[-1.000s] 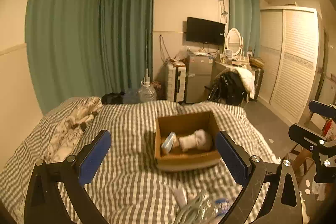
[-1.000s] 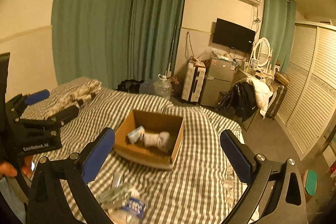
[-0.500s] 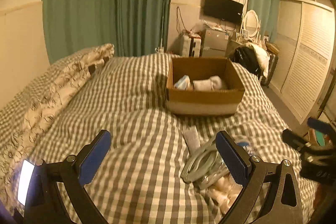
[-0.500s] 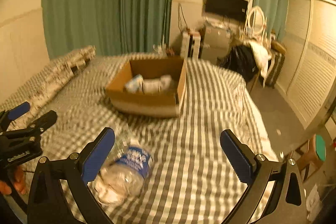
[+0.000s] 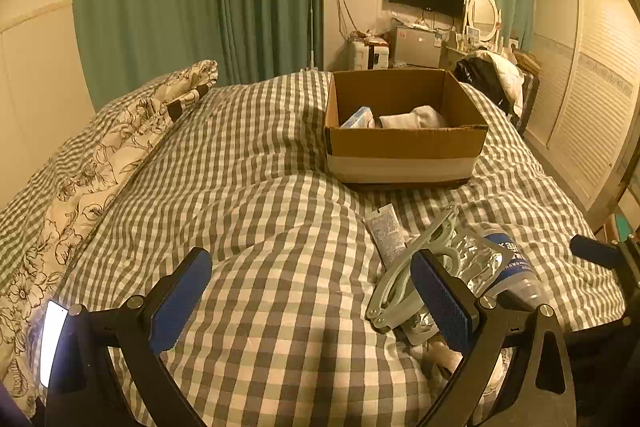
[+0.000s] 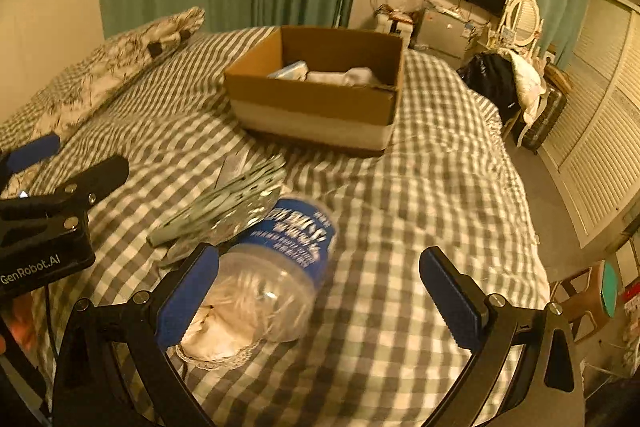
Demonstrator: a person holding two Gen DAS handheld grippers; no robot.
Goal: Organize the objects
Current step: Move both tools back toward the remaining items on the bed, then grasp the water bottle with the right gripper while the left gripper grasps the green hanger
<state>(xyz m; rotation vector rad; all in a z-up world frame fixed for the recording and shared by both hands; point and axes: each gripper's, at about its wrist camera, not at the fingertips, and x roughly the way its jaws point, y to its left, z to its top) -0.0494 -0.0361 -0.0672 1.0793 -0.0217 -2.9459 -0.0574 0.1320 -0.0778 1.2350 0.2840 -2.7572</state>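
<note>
An open cardboard box [image 5: 404, 147] [image 6: 316, 107] sits on the checked bedcover and holds a white roll [image 5: 416, 117] and a pale blue packet [image 5: 357, 116]. In front of it lie a clear plastic bottle with a blue label [image 6: 280, 259] [image 5: 500, 263], a grey-green folded hanger [image 5: 412, 267] [image 6: 224, 203], a small white sachet [image 5: 386, 233] and a white lacy cloth [image 6: 216, 339]. My left gripper [image 5: 312, 301] is open and empty, left of the hanger. My right gripper [image 6: 320, 297] is open, low over the bottle, whose body lies between the jaws, untouched.
A floral quilt [image 5: 100, 163] lies along the bed's left side. A lit phone [image 5: 52, 339] rests at the near left. Green curtains, a TV, a small fridge and a louvred wardrobe [image 5: 592, 115] stand beyond the bed. The bed's right edge drops to the floor.
Both grippers have dropped from high above the bed to just over the cover and come nearer the bottle and hanger. Both stayed open.
</note>
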